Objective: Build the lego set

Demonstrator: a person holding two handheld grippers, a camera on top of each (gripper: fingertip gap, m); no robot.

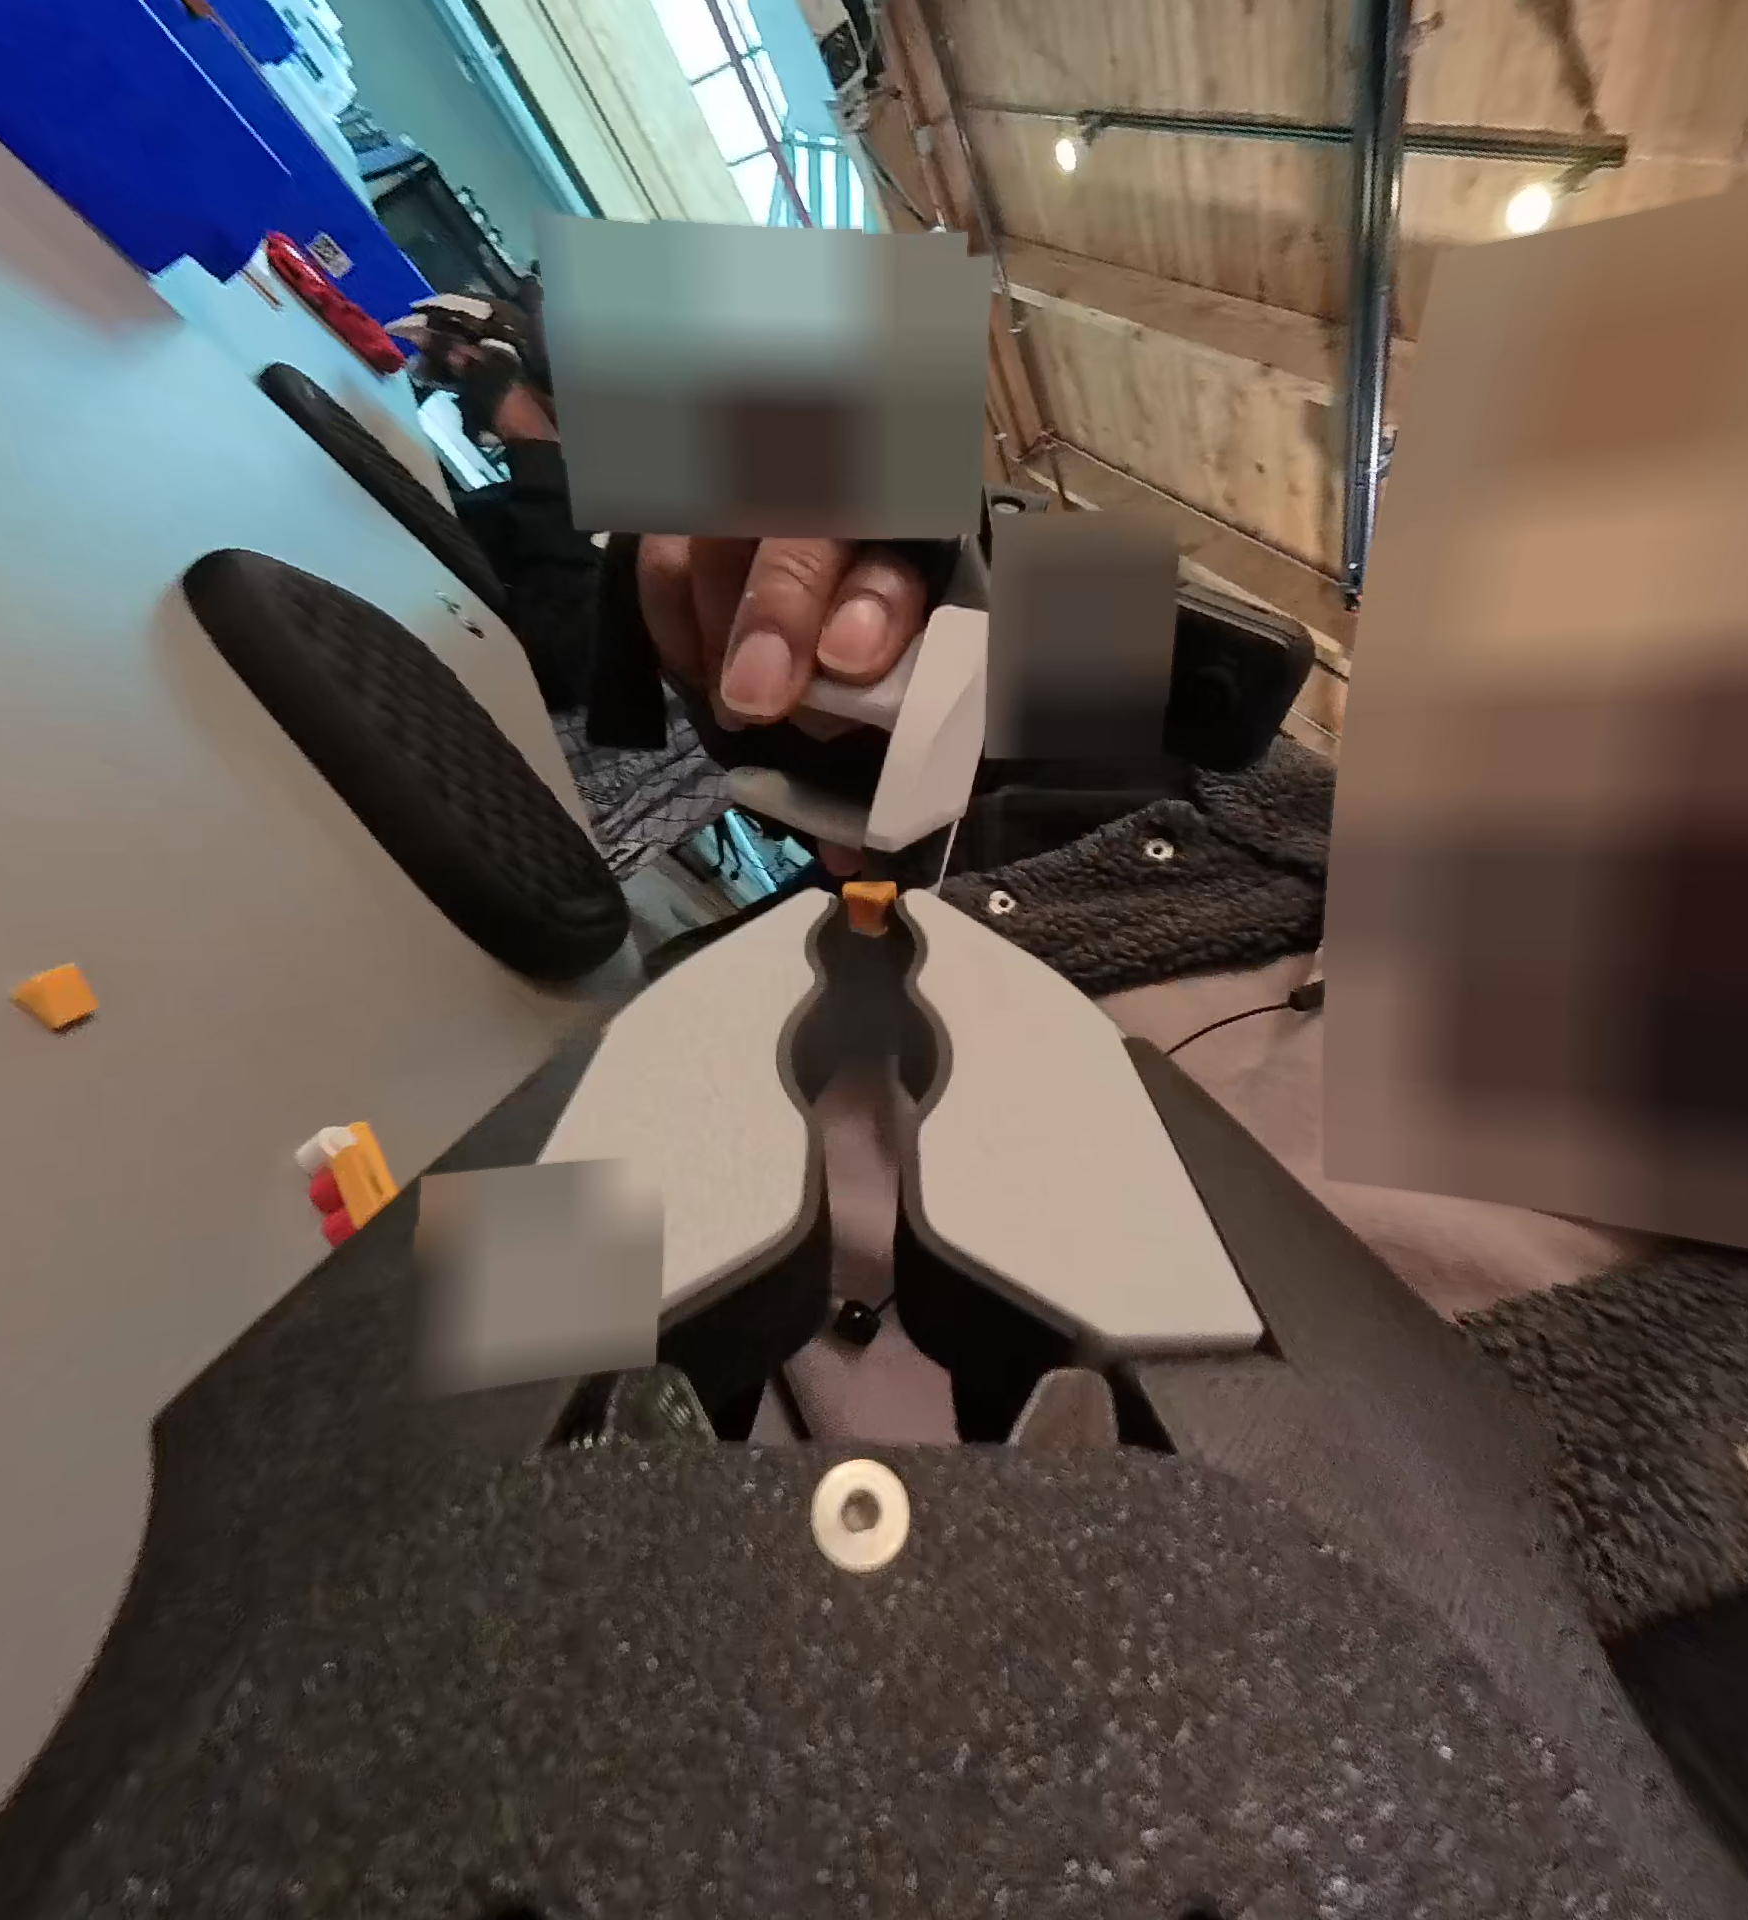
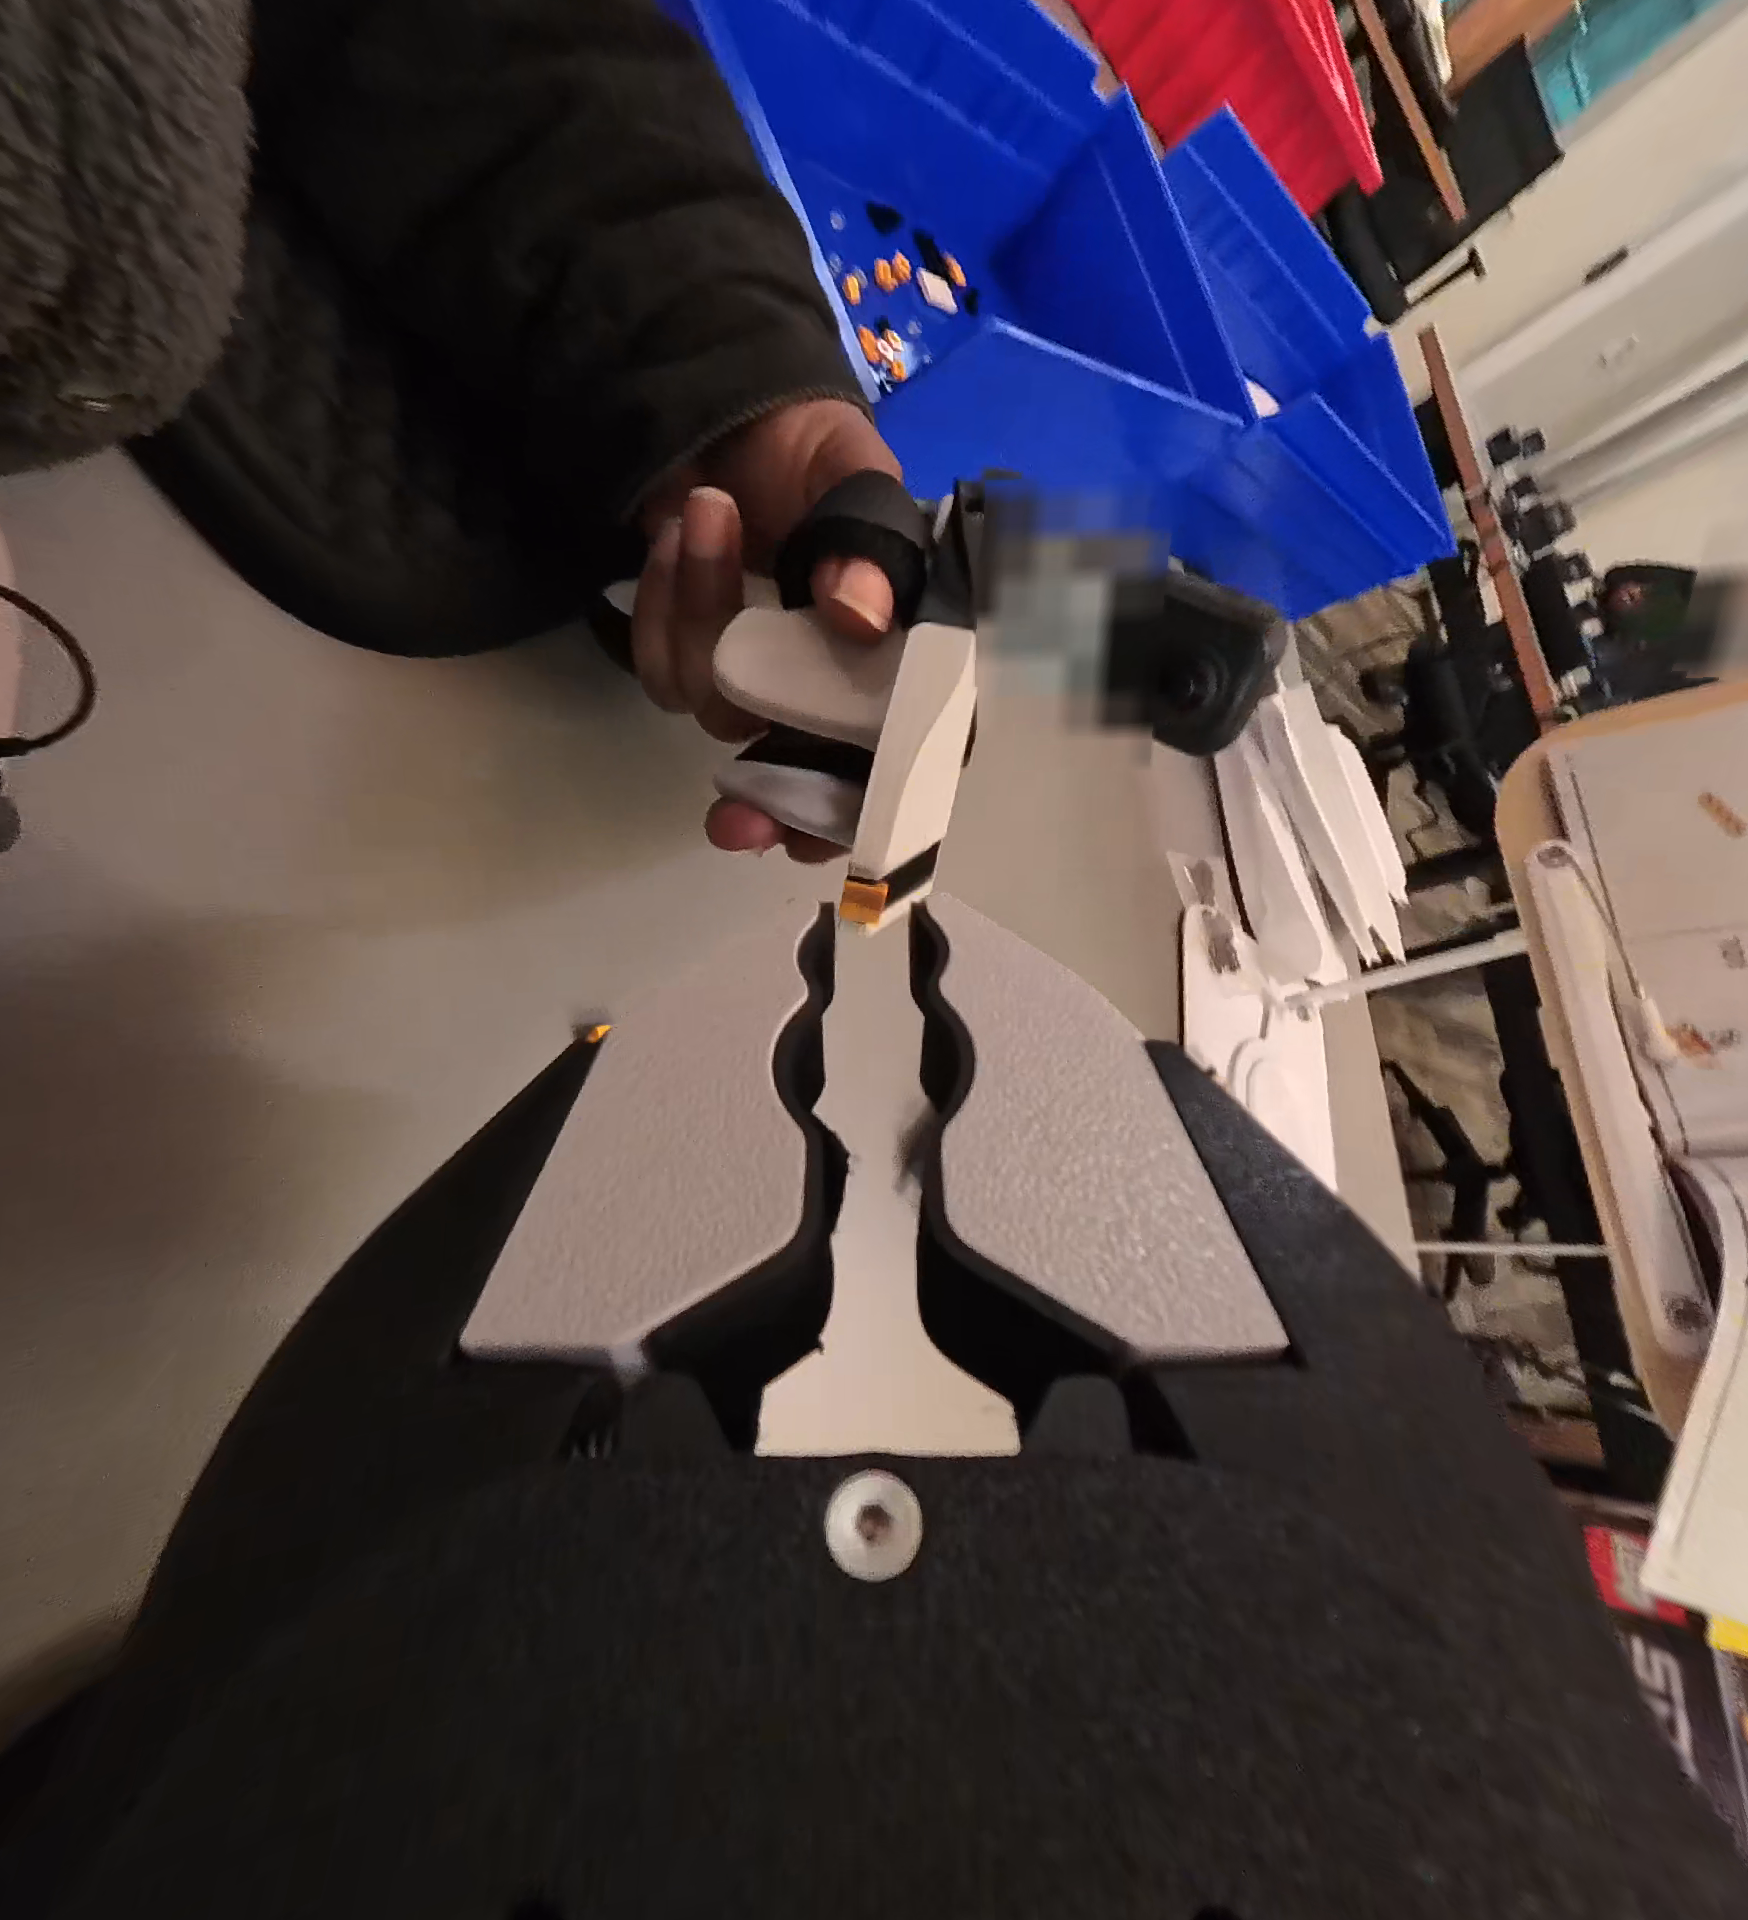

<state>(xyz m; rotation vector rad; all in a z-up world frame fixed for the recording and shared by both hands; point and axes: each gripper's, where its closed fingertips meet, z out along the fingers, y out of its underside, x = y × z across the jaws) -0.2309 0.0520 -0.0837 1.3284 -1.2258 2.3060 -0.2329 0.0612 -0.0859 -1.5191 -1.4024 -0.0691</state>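
My left gripper (image 1: pixel 870 914) is shut on a small orange lego piece (image 1: pixel 870 906) at its fingertips, held up off the grey table (image 1: pixel 122 727). My right gripper (image 2: pixel 875 920) faces it tip to tip; its jaws stand a little apart, with the orange piece (image 2: pixel 863 900) just at its left fingertip. In the left wrist view the right gripper (image 1: pixel 880 847) shows as a white body held by a hand just beyond the piece. An orange slope brick (image 1: pixel 54 995) and a small red, white and orange assembly (image 1: pixel 350 1184) lie on the table.
Two black tyres (image 1: pixel 402 769) lie on the table at the left. Blue bins (image 2: pixel 1109 312), one holding several small orange parts, line the table's far side. White plastic bags (image 2: pixel 1296 810) and an open instruction booklet (image 2: pixel 1732 1039) lie at the right. The tips of both grippers are at nearly the same place. My left tips are roughly 12 cm from the orange slope brick (image 1: pixel 54 995).
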